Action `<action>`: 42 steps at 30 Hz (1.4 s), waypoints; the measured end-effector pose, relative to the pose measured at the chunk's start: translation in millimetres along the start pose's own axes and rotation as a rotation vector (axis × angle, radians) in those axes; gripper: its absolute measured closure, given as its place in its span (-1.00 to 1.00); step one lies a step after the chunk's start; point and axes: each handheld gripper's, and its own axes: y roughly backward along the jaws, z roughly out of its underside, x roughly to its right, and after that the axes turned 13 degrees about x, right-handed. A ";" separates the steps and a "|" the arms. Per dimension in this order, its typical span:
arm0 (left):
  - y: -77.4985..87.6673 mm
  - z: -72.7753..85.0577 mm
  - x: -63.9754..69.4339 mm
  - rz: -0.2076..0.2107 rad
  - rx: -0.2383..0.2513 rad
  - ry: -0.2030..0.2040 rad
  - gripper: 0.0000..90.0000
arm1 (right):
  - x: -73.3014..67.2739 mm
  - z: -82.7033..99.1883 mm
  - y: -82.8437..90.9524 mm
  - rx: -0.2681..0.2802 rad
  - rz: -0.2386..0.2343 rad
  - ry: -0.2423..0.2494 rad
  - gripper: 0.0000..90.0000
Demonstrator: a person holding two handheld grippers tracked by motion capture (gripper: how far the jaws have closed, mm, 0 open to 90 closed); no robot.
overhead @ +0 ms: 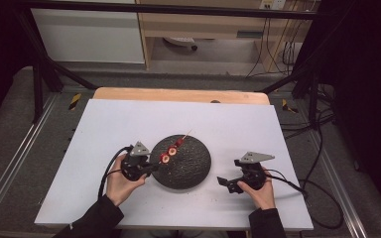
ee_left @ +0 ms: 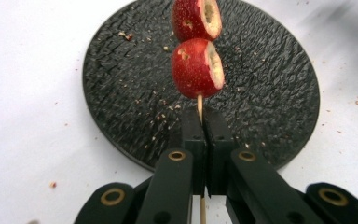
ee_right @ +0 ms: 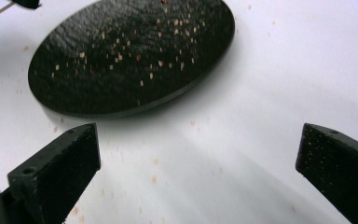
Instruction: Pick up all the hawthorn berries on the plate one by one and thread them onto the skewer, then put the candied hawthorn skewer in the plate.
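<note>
The left tool [ee_left: 203,133] is clamped on a thin wooden skewer [ee_left: 199,105] of red fruit pieces [ee_left: 196,67], held over the black plate [ee_left: 121,93] at frame centre. The skewer looks light and brittle, the fruit soft; grip bare stick. The right tool [ee_right: 198,149] gapes wide, empty.

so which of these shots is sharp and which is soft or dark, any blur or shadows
Left gripper view: sharpest, the red fruit pieces on the skewer and the black plate texture crisp, the near tongs slightly soft. Right gripper view: smeared and soft, the plate casting a soft shadow on the white table. High view: dim with dark edges, small details grainy.
</note>
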 end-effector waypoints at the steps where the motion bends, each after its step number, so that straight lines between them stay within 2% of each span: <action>1: -2.9 -1.2 0.2 -0.003 -0.012 -0.005 0.97 | 0.9 1.8 2.5 -0.003 0.002 -0.002 -0.99; 10: -28.0 -2.9 -0.7 -0.015 -0.112 -0.012 0.97 | 9.6 12.1 15.1 0.001 0.022 -0.036 -0.99; 12: -31.2 -2.1 -0.8 -0.017 -0.129 -0.016 0.97 | 10.0 12.4 15.7 0.000 0.027 -0.024 -0.99; 24: -41.0 1.0 4.4 -0.042 -0.184 -0.056 0.97 | 10.3 13.2 17.6 0.002 0.023 -0.026 -0.99; 30: -41.8 1.7 4.7 -0.042 -0.179 -0.064 0.95 | 10.5 13.3 19.2 0.009 0.020 -0.029 -0.99; 34: -37.8 1.4 2.2 -0.029 -0.156 -0.053 0.81 | 11.0 13.9 20.1 0.014 0.017 -0.032 -0.99; 39: -25.7 0.1 -0.4 -0.002 -0.110 -0.049 0.48 | 10.5 14.6 18.8 0.010 0.018 -0.032 -0.99; 42: -18.0 0.8 -3.0 0.009 -0.083 -0.066 0.20 | 10.4 15.4 18.2 0.002 0.019 -0.026 -0.99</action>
